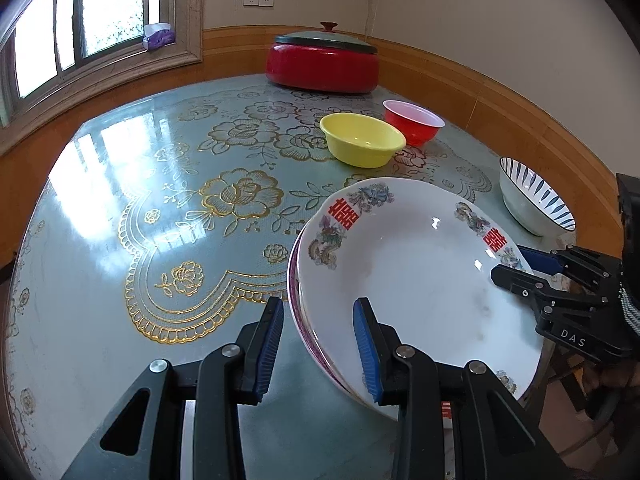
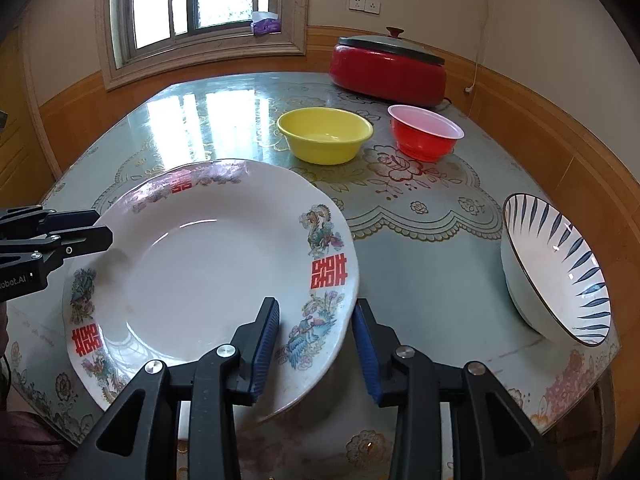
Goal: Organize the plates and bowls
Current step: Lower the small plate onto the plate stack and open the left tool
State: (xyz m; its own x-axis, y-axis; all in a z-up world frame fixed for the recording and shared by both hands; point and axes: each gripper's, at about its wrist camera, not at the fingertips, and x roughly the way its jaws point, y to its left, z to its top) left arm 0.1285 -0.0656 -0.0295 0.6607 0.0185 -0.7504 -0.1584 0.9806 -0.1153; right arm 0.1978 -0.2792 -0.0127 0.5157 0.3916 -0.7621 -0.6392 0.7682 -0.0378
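Two pairs of tongs are recorded, one per hand, at opposite edges of a stack of plates near the front edge of the table [image 2: 248, 120]. The top plate [image 1: 416, 272] is white, with red double characters and bird motifs on its rim; beneath it, in the left wrist view, the edges of further plates [image 1: 298, 312] are seen, one pink-rimmed, but their number cannot be counted with certainty. The left tongs [image 1: 318, 344] straddle the stack's near rim, one blue pad outside and one over the plate; the pads are spread and a gap is seen on the outer side, so no pinch is noted. The right tongs [image 2: 316, 344] straddle the plate's rim on the opposite side, likewise spread, with the outer pad just clear of the rim; whether the inner pad touches cannot be told. Three bowls are counted: one yellow bowl [image 2: 325, 134], one red bowl [image 2: 424, 132] with a pale inside just beside it, and one blue-striped bowl [image 2: 556, 268] well apart near the table's right edge. One red pot [image 2: 388, 70] with a dark lid is noted at the far side of the table. One purple tissue pack [image 2: 265, 23] is seen on the window sill.
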